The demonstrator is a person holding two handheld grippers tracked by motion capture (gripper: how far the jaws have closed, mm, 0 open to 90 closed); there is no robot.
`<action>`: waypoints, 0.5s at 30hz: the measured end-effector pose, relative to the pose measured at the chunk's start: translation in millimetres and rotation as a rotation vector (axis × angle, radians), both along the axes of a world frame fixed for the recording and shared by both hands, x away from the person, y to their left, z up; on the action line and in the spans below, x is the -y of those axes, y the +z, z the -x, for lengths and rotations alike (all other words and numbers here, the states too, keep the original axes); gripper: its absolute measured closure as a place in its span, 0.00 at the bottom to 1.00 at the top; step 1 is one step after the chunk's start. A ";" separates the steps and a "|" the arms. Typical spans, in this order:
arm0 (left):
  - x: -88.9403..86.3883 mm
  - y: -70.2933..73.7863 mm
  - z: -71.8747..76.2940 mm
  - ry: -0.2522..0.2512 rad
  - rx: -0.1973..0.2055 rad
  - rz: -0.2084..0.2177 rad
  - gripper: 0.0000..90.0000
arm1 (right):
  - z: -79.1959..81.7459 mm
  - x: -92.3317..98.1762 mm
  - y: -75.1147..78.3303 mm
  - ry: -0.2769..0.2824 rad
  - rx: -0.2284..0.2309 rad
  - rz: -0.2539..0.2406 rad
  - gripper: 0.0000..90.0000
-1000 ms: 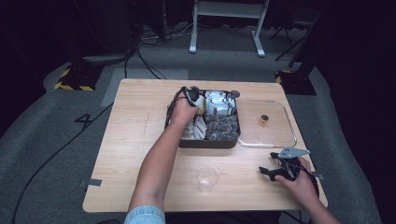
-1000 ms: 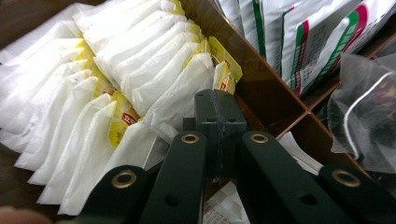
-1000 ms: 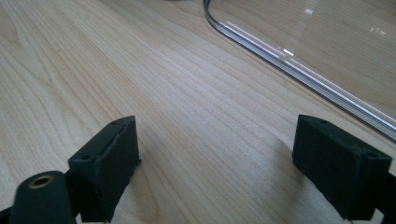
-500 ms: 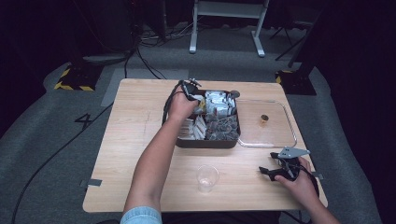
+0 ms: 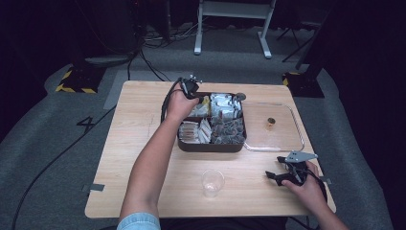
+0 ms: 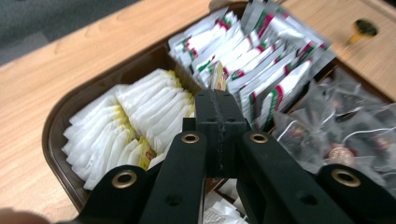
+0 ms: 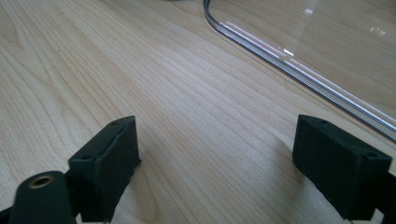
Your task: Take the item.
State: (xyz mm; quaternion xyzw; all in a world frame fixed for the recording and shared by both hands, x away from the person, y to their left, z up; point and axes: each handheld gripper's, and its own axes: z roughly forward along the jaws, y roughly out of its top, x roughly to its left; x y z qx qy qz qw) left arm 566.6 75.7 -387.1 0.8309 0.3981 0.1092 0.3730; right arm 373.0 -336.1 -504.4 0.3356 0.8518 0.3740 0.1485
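The left forearm is stretched forward from the bottom of the high view across the light wooden table (image 5: 139,124), bare from a rolled pale blue sleeve (image 5: 139,223); the left hand (image 5: 178,104) is held over the far left corner of the dark brown compartmented plastic tray (image 5: 210,146); the left gripper (image 5: 191,87) is angled downward into the tray, its black cable looping beside the wrist. In the left gripper view the jaws are seen pressed together, and the yellowish end of a small sachet (image 6: 217,80) is seen rising just beyond their tips; whether it is pinched between them cannot be told. Below the jaws, a compartment of white paper packets with yellow edges (image 6: 135,116) is seen; beside it stands a row of white sachets with red and green marks (image 6: 261,65); clear mesh tea bags (image 6: 345,126) fill the next compartment.

The right hand (image 5: 306,189) is rested near the front right corner of the table; the right gripper (image 5: 282,175) is held low and level, pointing left; in the right gripper view its jaws are spread wide, with nothing between them but bare wood. A clear flat plastic lid (image 5: 273,127) with a small dark knob is laid touching the tray's right side; a small clear plastic cup (image 5: 212,182) stands upright in front of the tray, between the two arms.
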 end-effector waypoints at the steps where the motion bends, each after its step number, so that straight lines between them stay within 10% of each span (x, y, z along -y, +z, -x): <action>1: -2.3 4.1 2.8 -0.013 0.012 0.023 1.00 | 0.1 -0.1 0.1 -0.001 -0.001 0.000 0.16; 15: -20.4 37.0 42.0 -0.129 0.137 0.141 1.00 | 0.0 0.0 0.0 0.000 0.000 0.000 0.16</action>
